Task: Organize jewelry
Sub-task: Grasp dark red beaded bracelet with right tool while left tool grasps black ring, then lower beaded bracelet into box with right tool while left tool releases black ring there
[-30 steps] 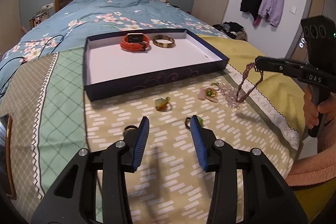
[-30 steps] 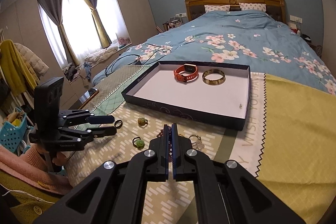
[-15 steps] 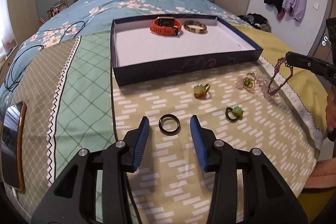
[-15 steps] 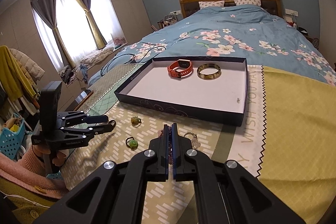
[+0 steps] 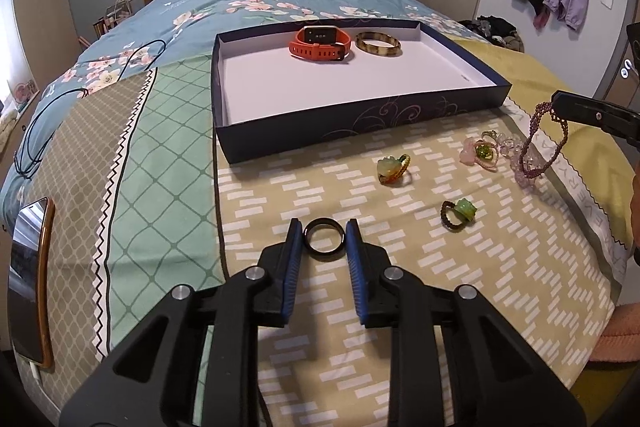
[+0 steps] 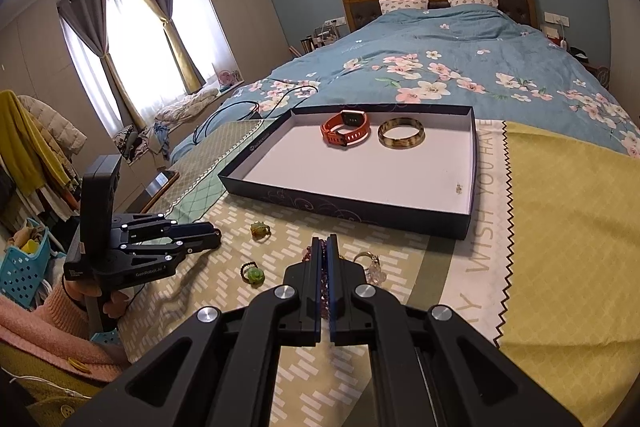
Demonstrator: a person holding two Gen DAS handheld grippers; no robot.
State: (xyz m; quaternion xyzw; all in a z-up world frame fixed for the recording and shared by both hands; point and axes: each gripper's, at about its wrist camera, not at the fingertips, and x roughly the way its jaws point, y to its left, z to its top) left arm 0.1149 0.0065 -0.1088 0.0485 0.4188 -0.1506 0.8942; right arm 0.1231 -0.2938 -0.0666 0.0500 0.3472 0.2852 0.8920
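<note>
- 2 grippers work over the patterned blanket (image 5: 400,307) on the bed.
- Left gripper (image 5: 324,231): its jaws have just been closing around the black ring (image 5: 324,237), which lies flat on the blanket; blue pads flank it at both sides, apparently touching its rim.
- Right gripper (image 6: 325,247): jaws pressed together on the purple beaded bracelet (image 5: 546,147), which dangles above the loose rings.
- Orange watch (image 5: 320,41) and amber bangle (image 5: 378,44) sit side by side in the navy tray (image 5: 360,125), near its far wall.
</note>
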